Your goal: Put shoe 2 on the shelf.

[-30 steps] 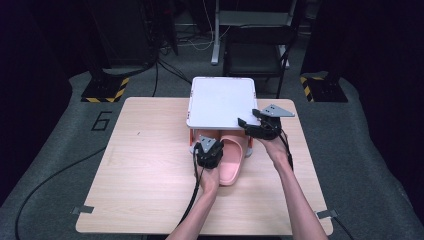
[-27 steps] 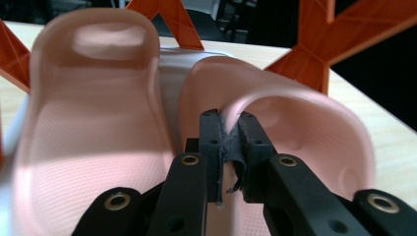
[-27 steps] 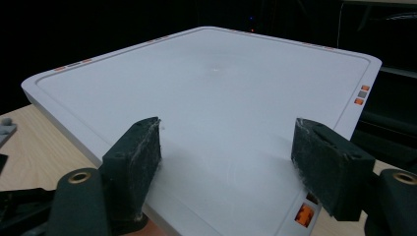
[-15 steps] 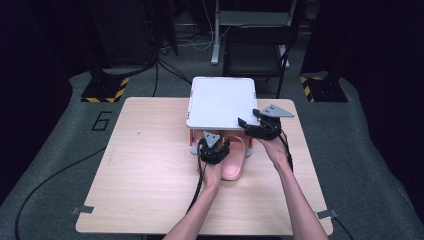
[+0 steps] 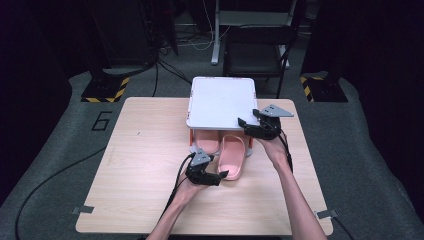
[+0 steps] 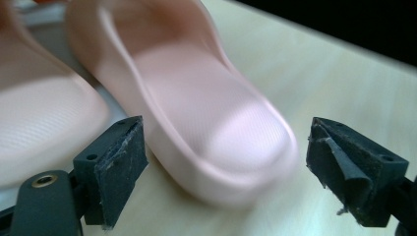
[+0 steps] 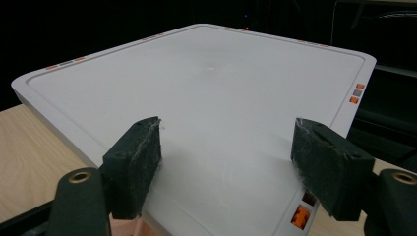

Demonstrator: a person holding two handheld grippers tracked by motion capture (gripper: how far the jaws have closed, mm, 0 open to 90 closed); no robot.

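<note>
Two pink slippers lie under the white lid (image 5: pixel 222 100) of an orange-sided box. The left slipper (image 5: pixel 206 142) is tucked in, and the right slipper (image 5: pixel 233 155) sticks out towards me. My left gripper (image 5: pixel 220 176) is at that slipper's heel. Its jaws have just been opening and now stand apart on both sides of the heel (image 6: pixel 211 113) without touching it; the other slipper (image 6: pixel 34 123) lies beside it. My right gripper (image 5: pixel 246 125) hovers at the lid's front right corner, open. Its pads (image 7: pixel 133 167) straddle the lid (image 7: pixel 211 88); I cannot tell if they touch it.
The box stands at the back middle of a light wooden table (image 5: pixel 140 165), with bare tabletop on both sides and in front. A dark chair (image 5: pixel 255 45) and cables are on the floor behind. Tape marks the table's front corners.
The left gripper pushed the right slipper towards the box, then let go, opened and drew back towards me. The right gripper and the lid have not moved.
</note>
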